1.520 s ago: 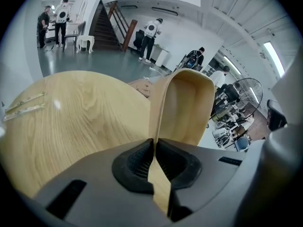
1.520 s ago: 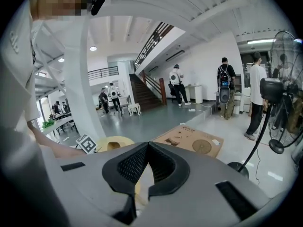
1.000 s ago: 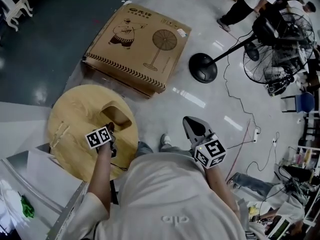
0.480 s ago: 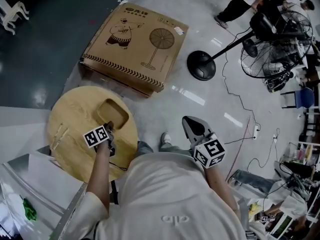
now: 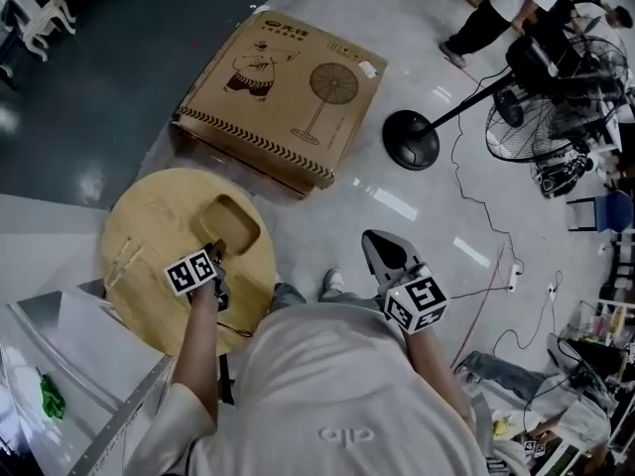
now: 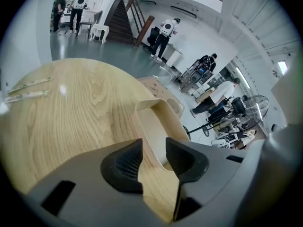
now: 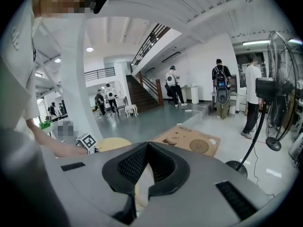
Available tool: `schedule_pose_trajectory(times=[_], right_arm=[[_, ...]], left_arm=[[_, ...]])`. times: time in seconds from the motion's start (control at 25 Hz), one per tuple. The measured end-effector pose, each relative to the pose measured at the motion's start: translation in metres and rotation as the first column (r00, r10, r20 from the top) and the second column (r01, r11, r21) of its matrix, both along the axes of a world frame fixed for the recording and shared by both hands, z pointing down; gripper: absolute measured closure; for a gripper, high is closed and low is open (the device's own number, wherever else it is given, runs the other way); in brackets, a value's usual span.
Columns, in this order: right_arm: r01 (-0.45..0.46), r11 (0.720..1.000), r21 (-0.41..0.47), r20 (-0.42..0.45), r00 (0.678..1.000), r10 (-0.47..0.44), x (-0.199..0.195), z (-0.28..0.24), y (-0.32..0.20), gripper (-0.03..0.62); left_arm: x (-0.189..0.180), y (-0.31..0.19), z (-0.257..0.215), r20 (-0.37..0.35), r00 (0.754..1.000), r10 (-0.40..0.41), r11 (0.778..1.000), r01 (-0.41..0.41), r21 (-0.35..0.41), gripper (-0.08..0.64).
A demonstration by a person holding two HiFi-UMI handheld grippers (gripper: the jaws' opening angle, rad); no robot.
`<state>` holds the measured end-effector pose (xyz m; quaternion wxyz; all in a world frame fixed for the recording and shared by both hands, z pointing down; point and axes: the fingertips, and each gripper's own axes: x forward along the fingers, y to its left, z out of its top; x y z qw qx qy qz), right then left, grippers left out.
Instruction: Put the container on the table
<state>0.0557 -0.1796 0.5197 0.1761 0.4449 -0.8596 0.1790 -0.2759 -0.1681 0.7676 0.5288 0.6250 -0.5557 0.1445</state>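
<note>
The wooden container (image 5: 231, 223) sits on the round table (image 5: 149, 206), its long axis running straight away from the left gripper (image 5: 217, 255), whose jaws are opening around its near wall, while the closed right gripper (image 5: 382, 250) hangs well apart.

White short-sleeved T-shirt (image 5: 337, 395), black ribbed fingers (image 6: 124, 167), grey housings (image 6: 75, 176), square-marker cubes (image 5: 417, 303).

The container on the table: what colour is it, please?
The container is pale wood, like the table; clearest in the left gripper view.

Left hand-held gripper (image 6: 152, 148) opening around container (image 6: 151, 124)
</note>
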Motion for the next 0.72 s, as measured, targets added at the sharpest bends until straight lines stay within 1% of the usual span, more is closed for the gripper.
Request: schedule_pose_trajectory(times=[0.12, 0.28, 0.36, 0.48, 0.6, 0.72], right_arm=[[0.026, 1.0, 0.013, 0.023, 0.999, -0.026, -0.003, -0.007, -0.001, 0.566], [0.075, 0.997, 0.033, 0.053, 0.996, -0.077, -0.009, -0.016, -0.006, 0.566], [0.104, 0.994, 0.044, 0.069, 0.992, -0.106, -0.014, -0.02, -0.008, 0.566], [0.149, 0.987, 0.064, 0.089, 0.984, -0.154, -0.02, -0.028, -0.009, 0.566], [0.196, 0.977, 0.086, 0.108, 0.973, -0.205, -0.026, -0.037, -0.008, 0.566], [0.241, 0.965, 0.104, 0.124, 0.959, -0.253, -0.035, -0.044, -0.005, 0.566]], left_arm=[[0.002, 0.001, -0.028, 0.037, 0.999, 0.006, 0.999, -0.008, 0.048, 0.412], [0.009, -0.002, -0.074, 0.066, 0.998, 0.0, 0.99, -0.009, 0.14, 0.509], [0.016, -0.004, -0.1, 0.067, 0.998, 0.0, 0.98, -0.014, 0.198, 0.536], [0.03, -0.002, -0.14, 0.069, 0.998, 0.004, 0.956, -0.024, 0.292, 0.543], [0.044, 0.003, -0.18, 0.09, 0.996, 0.01, 0.923, -0.044, 0.383, 0.544], [0.056, 0.012, -0.214, 0.129, 0.992, 0.018, 0.888, -0.075, 0.454, 0.544]])
